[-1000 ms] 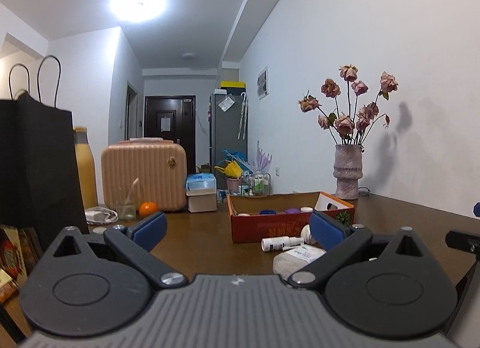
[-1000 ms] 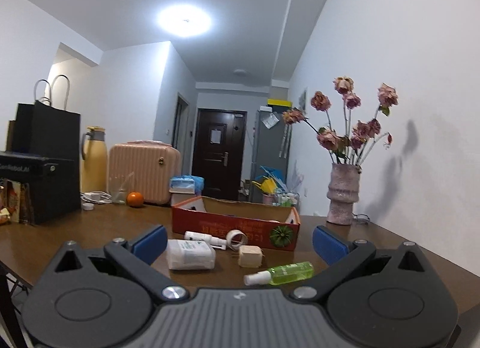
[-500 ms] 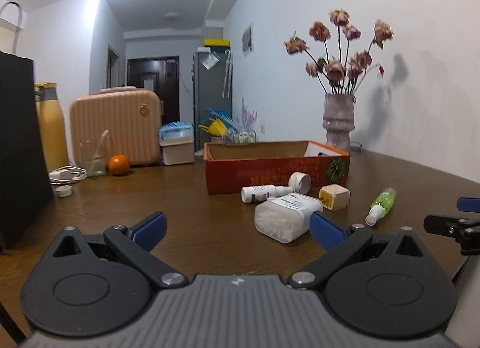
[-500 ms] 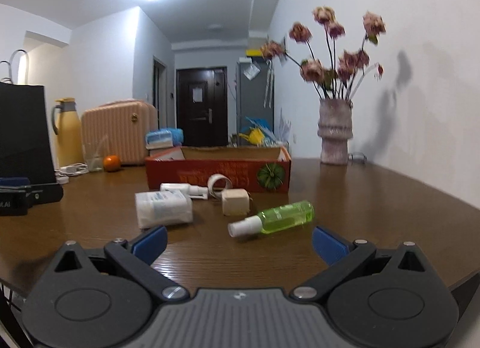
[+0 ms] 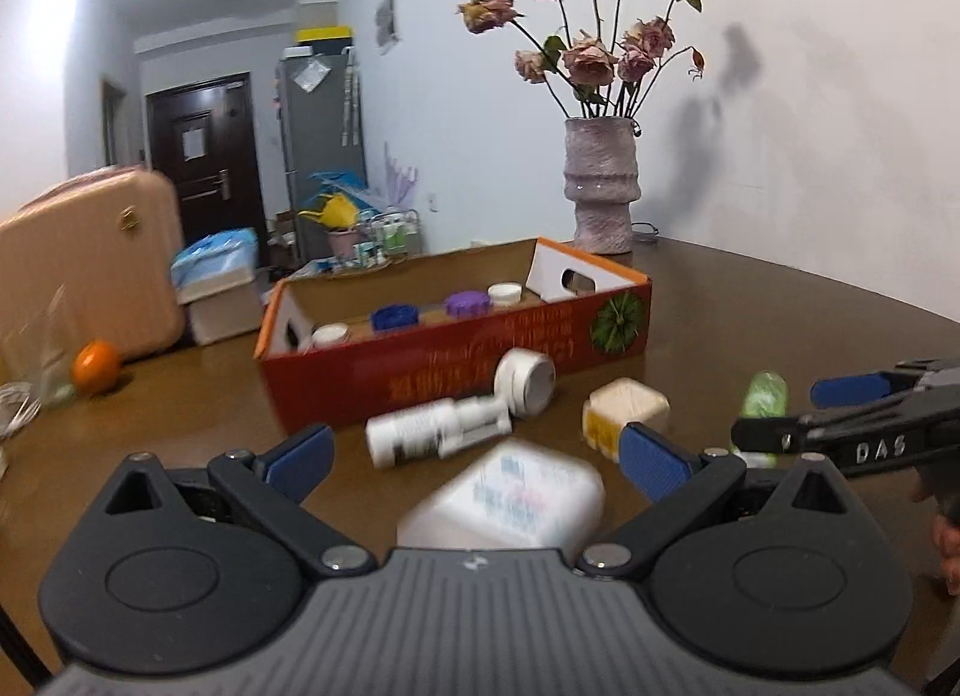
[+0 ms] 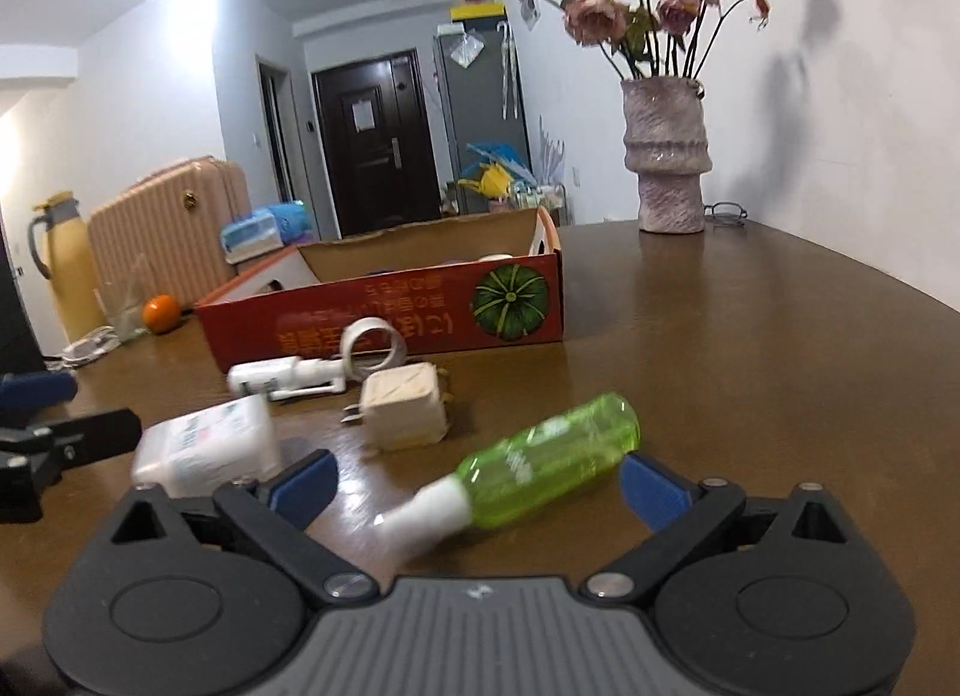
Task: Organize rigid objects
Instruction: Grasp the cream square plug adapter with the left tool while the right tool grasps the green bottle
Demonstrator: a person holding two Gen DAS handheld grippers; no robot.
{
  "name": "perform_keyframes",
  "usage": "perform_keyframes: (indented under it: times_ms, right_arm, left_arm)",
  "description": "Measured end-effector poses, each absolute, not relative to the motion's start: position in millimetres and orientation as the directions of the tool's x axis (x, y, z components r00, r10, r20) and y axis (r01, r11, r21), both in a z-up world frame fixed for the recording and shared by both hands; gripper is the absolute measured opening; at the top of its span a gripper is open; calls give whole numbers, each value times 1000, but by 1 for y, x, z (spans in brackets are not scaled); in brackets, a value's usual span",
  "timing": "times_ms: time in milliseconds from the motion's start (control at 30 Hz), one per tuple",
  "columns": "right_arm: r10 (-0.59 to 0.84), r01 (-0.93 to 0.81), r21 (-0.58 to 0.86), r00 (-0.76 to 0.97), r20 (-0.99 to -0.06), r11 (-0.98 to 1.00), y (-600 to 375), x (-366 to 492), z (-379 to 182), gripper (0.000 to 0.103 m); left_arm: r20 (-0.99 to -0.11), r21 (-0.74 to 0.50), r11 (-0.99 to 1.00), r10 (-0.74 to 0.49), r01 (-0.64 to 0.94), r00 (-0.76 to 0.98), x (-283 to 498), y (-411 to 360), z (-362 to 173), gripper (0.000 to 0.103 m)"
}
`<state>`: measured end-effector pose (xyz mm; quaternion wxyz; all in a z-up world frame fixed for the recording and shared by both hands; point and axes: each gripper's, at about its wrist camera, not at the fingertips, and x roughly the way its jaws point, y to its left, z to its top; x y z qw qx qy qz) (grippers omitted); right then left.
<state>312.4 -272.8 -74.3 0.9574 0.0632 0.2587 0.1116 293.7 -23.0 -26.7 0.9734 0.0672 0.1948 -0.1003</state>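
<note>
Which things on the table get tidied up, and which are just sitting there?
For tidying: green spray bottle, white tub, plug adapter, tape roll, white pump bottle, red box.

Just sitting there: vase of flowers, orange, suitcase, yellow flask.

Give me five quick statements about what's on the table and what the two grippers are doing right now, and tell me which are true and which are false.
1. The green spray bottle lies on its side between the open fingers of the right gripper. True.
2. The left gripper is clamped on the white charger block. False: it is open, with a white square bottle lying just ahead of it.
3. The red cardboard box already has capped containers inside. True.
4. The roll of tape sits inside the box. False: it leans against the box's outer front wall.
5. The vase of dried roses has tipped over. False: it stands upright.
</note>
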Motion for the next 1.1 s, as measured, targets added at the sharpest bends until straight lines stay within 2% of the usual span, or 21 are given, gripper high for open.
perform_keyframes:
  times_ms: [67, 100, 167, 233, 333, 433, 500, 567, 700, 733, 933, 1100]
  right_arm:
    - [238, -170, 176, 826, -511, 970, -274, 331, -75, 90]
    - [237, -167, 177, 820, -521, 970, -275, 340, -76, 87]
    - [227, -161, 168, 811, -539, 973, -275, 351, -78, 76]
    - [239, -178, 162, 793, -561, 971, -275, 362, -81, 46]
    - [279, -221, 170, 767, -578, 960, -276, 368, -84, 41]
    - [257, -236, 116, 759, -598, 965, -274, 371, -86, 38]
    - [240, -231, 93, 762, -601, 968, -279, 370, -87, 36]
    - [233, -220, 97, 762, -604, 971, -287, 371, -87, 34]
    - [210, -196, 91, 765, -609, 976, -299, 373, -87, 33]
    - [213, -196, 94, 765, -608, 976, -301, 373, -87, 31]
    - [241, -192, 145, 771, -590, 970, -307, 368, -88, 30]
    - [265, -222, 146, 781, -565, 964, -302, 349, -84, 30]
  left_arm:
    - [-427, 67, 962, -211, 263, 879, 319, -27, -20, 99]
    - [-441, 42, 956, -241, 289, 864, 330, -29, -19, 93]
    - [-469, 3, 933, -317, 360, 825, 349, -37, -21, 87]
    - [-527, -5, 922, -331, 387, 782, 370, -49, -26, 75]
    - [-576, 7, 894, -363, 448, 733, 390, -69, -35, 74]
    - [-616, 50, 863, -370, 503, 695, 405, -90, -45, 80]
    - [-656, 77, 847, -354, 525, 666, 415, -100, -51, 80]
    - [-687, 69, 840, -352, 539, 636, 424, -105, -56, 78]
    - [-747, 18, 843, -347, 538, 568, 435, -111, -64, 67]
    - [-745, 17, 841, -350, 541, 568, 435, -112, -65, 57]
    - [-729, 28, 856, -336, 517, 596, 422, -116, -66, 57]
    - [-666, 53, 874, -329, 483, 669, 390, -112, -59, 57]
